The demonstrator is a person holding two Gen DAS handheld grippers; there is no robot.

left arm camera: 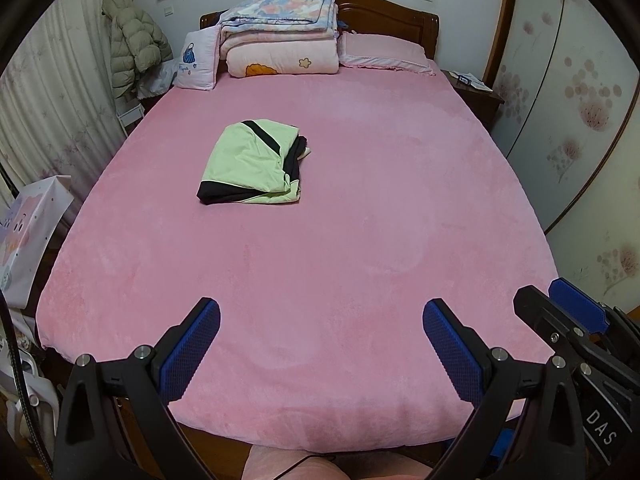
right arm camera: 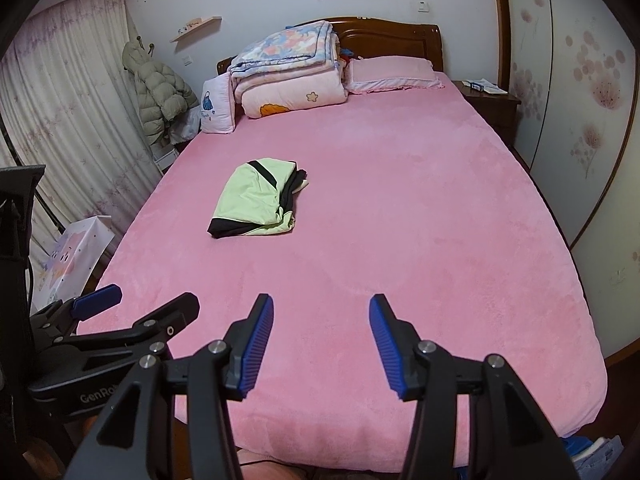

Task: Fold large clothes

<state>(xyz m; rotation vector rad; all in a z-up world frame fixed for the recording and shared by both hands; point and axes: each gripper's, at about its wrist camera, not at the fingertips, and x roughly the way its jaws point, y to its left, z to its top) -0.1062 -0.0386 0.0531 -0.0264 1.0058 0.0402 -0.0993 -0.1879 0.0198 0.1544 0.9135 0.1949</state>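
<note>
2 grippers, both held at the foot of the bed w/ nothing in them: left gripper (left arm camera: 320,344) has its blue pads (left arm camera: 190,354) spread wide apart over the pink bedsheet (left arm camera: 360,240), and right gripper (right arm camera: 321,346) is likewise spread, pads (right arm camera: 258,346) clear of the fabric as far as I can tell. Each one shows at the edge of the other's view, so they sit side by side, near each other, neither reaching fwd. Going outward: 1 garment (left arm camera: 252,162), light green w/ black trim, lies well apart from both grippers, roughly mid-bed and a bit toward the left side. It's already a compact folded bundle, black edge along the near side, layers stacked at its right edge; a few loose corners poke out there. Judgement: the fold on this piece looks done or v. nearly done, maybe a tidy-up of that right edge left; no other unfolded clothing visible on the sheet, so what's left can't be told from here. Further back at the headboard (left arm camera: 384,12): 1 stack of folded quilts (left arm camera: 280,36), 1 small cushion (left arm camera: 198,60) to its left, 1 pink pillow (left arm camera: 384,54) to its right. Off the bed: 1 puffer jacket (left arm camera: 134,40) hanging by the curtain, 1 nightstand (left arm camera: 478,96).
</note>
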